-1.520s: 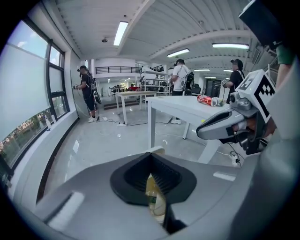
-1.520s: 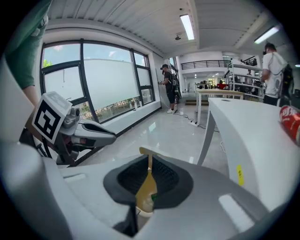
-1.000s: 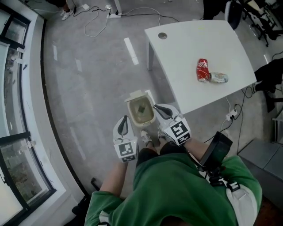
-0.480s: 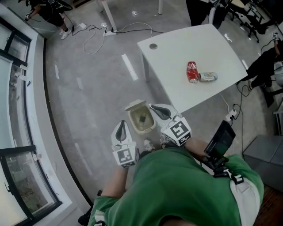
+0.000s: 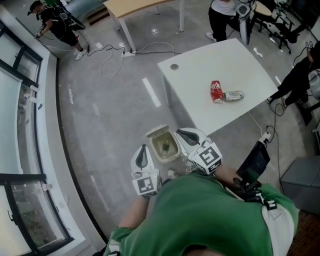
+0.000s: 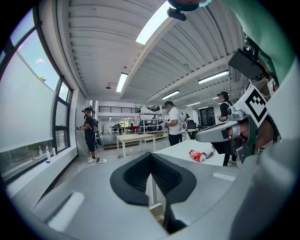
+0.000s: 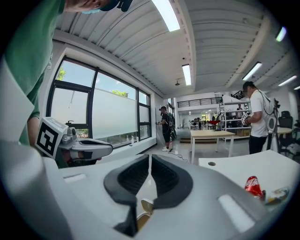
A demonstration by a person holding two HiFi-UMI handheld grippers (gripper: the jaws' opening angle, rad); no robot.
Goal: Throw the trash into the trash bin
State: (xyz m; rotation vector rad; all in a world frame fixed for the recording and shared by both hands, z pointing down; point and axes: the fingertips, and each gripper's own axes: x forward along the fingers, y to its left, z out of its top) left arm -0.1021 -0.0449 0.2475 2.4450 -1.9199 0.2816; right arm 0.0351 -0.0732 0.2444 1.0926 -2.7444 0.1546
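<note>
An open beige trash bin (image 5: 164, 145) stands on the floor by the white table (image 5: 200, 55), with a scrap lying inside it. My left gripper (image 5: 144, 150) hangs just left of the bin, shut and empty; in the left gripper view its pads (image 6: 151, 159) meet. To the bin's right is my right gripper (image 5: 183, 133), shut with nothing in it (image 7: 149, 161). A crushed red can (image 5: 216, 91) and a crumpled clear bottle (image 5: 233, 95) lie together on the table. The can (image 7: 253, 186) also shows in the right gripper view.
Windows (image 5: 20, 125) run along the left wall. Cables (image 5: 145, 49) trail on the floor behind the table. A wooden table (image 5: 135, 6) stands at the back, and people stand beyond it. A dark tablet (image 5: 254, 161) hangs at my right side.
Both grippers have risen a little beside the bin and stay shut and empty. My head has lifted, so more of the room's far end shows.
</note>
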